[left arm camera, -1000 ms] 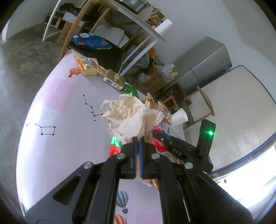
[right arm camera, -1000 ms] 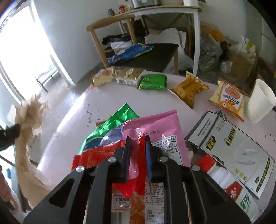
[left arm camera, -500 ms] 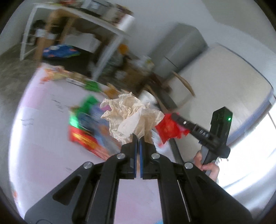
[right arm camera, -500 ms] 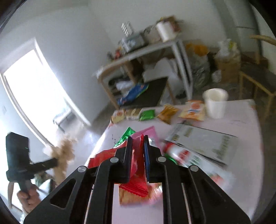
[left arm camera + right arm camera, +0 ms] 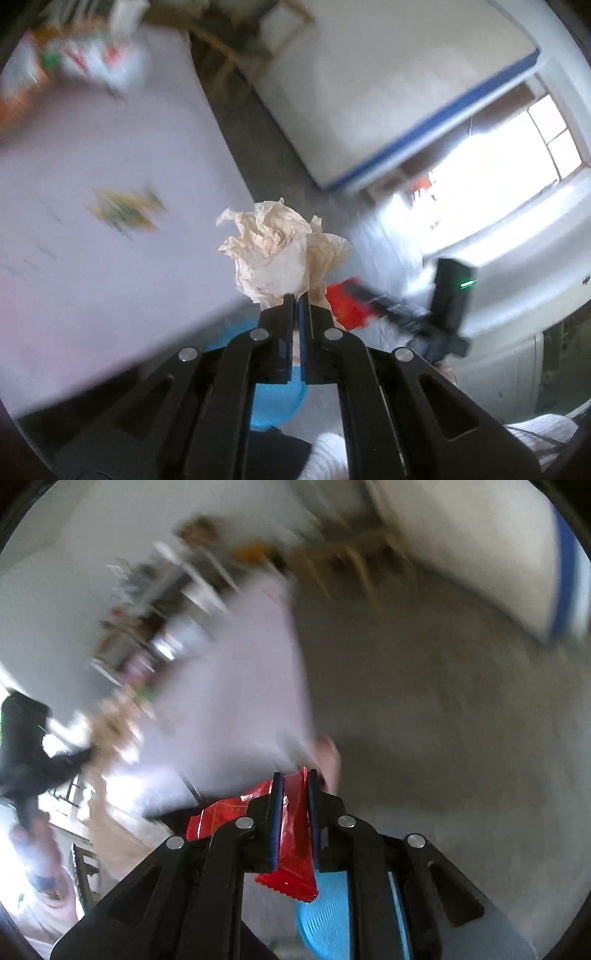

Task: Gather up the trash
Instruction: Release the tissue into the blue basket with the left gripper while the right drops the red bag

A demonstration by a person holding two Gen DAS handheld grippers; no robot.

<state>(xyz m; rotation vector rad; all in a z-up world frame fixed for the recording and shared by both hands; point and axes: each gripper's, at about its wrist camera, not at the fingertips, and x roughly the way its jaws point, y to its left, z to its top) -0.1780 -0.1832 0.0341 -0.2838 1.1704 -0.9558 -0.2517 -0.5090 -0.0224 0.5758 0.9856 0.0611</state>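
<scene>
Crumpled paper sticks out past the tips of the left gripper, whose jaws are squeezed tight on it. The red wrapper sits between the jaws of the right gripper, which pinch it too. A second ago both grippers were over the surface among the snack packs; now that surface lies off to the left of the jaws and grey floor is ahead. Something blue shows under the jaws, mostly hidden. Everything far off is blurry, and no writing can be read.
</scene>
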